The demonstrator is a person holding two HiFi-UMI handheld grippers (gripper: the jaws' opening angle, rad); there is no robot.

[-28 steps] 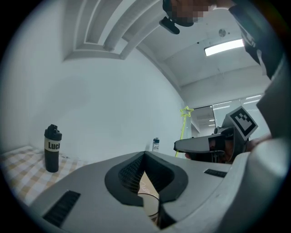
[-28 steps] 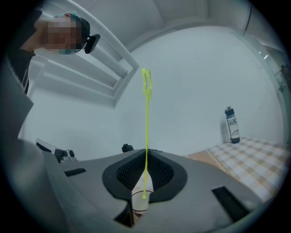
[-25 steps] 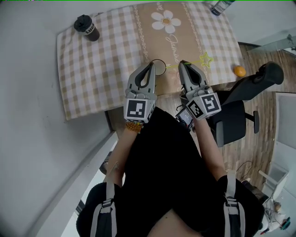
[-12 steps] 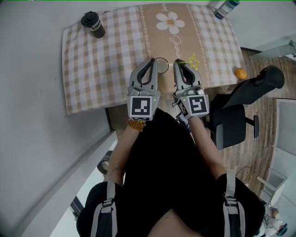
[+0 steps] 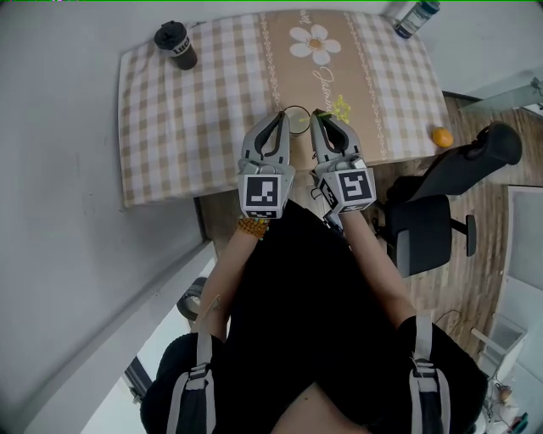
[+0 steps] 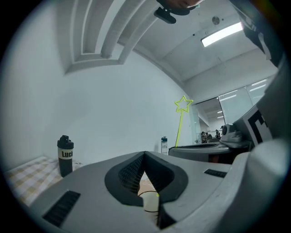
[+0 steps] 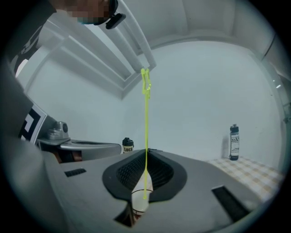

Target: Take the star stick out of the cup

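The right gripper has its jaws pinched tight on the thin yellow star stick. The stick stands straight up, its bottom end in the cup. The left gripper has its jaws closed on the cup, which sits on the checked surface.

**Table under a checked cloth**
The beige-and-white checked cloth covers the whole top, with a tan strip bearing a white daisy down its middle. A black lidded tumbler stands at the far left corner, a bottle at the far right, and a cup by the near edge.
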